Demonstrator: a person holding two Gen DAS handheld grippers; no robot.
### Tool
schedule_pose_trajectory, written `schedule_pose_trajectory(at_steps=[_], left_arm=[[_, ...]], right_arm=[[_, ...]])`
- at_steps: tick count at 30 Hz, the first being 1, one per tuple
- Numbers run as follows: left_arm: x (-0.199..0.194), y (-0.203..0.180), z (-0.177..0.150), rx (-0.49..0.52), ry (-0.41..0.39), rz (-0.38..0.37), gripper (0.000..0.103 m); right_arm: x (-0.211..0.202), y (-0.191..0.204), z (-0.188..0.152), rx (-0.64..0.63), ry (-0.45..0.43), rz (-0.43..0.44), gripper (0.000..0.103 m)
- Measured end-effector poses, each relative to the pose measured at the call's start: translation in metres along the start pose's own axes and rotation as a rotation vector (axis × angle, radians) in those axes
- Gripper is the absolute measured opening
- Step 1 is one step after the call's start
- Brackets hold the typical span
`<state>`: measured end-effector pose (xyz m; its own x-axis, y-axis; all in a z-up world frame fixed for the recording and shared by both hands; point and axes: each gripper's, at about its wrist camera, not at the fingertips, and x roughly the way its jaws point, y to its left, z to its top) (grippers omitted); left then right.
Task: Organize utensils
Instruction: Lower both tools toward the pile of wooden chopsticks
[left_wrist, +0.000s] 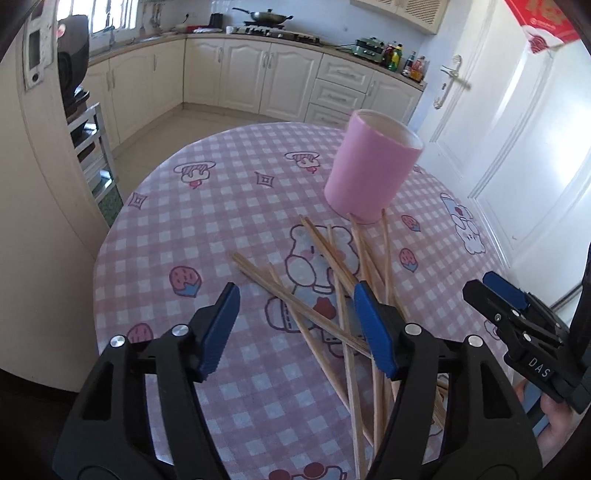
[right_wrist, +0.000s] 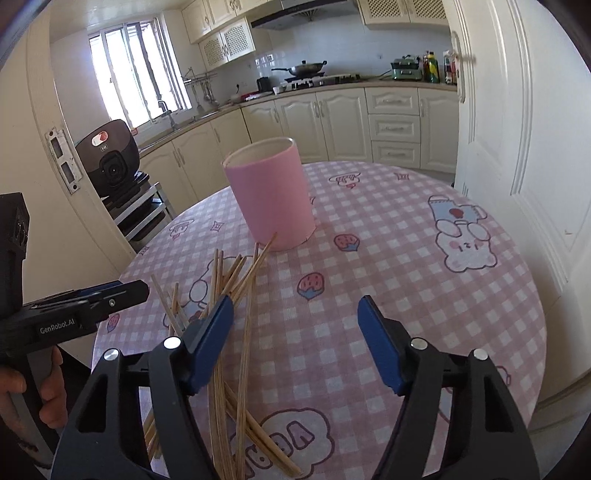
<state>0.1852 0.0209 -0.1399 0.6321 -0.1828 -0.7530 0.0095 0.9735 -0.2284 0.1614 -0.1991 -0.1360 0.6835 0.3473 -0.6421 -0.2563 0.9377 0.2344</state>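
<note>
Several wooden chopsticks (left_wrist: 325, 295) lie scattered in a loose pile on the pink checked tablecloth (left_wrist: 221, 206). They also show in the right wrist view (right_wrist: 240, 295). An upright, empty-looking pink cup (left_wrist: 373, 166) stands just behind the pile, also seen in the right wrist view (right_wrist: 271, 195). My left gripper (left_wrist: 297, 295) is open and empty above the pile. My right gripper (right_wrist: 295, 306) is open and empty, to the right of the pile. The right gripper also shows at the right edge of the left wrist view (left_wrist: 498, 291). The left gripper shows at the left of the right wrist view (right_wrist: 110, 295).
The round table (right_wrist: 424, 229) stands next to a white door (right_wrist: 517, 147) on the right. A shelf with a black appliance (right_wrist: 110, 158) is at the left. Kitchen cabinets (right_wrist: 332, 122) and a stove with a wok (right_wrist: 306, 68) run along the back.
</note>
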Motion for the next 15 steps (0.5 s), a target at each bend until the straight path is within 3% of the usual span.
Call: schedule_pose_trajectory(at_steps=[6,8,10,15], left_arm=[[0.016,0.029,0.009,-0.129,0.072,-0.039,0.053],[0.023,0.032,0.011,-0.156,0.096,-0.048,0.042],[0.031,0.032,0.014,-0.17,0.125,-0.053,0.038],[0.043,0.027,0.018,-0.181,0.153,-0.047,0.037]], right_arm=[[0.023,-0.003,0.006,0.004,0.057,0.025,0.061],[0.029,-0.002,0.009,0.014,0.064,0.04,0.061],[0.033,-0.001,0.013,0.015,0.072,0.048,0.061],[0.044,0.002,0.019,0.01,0.098,0.064,0.061]])
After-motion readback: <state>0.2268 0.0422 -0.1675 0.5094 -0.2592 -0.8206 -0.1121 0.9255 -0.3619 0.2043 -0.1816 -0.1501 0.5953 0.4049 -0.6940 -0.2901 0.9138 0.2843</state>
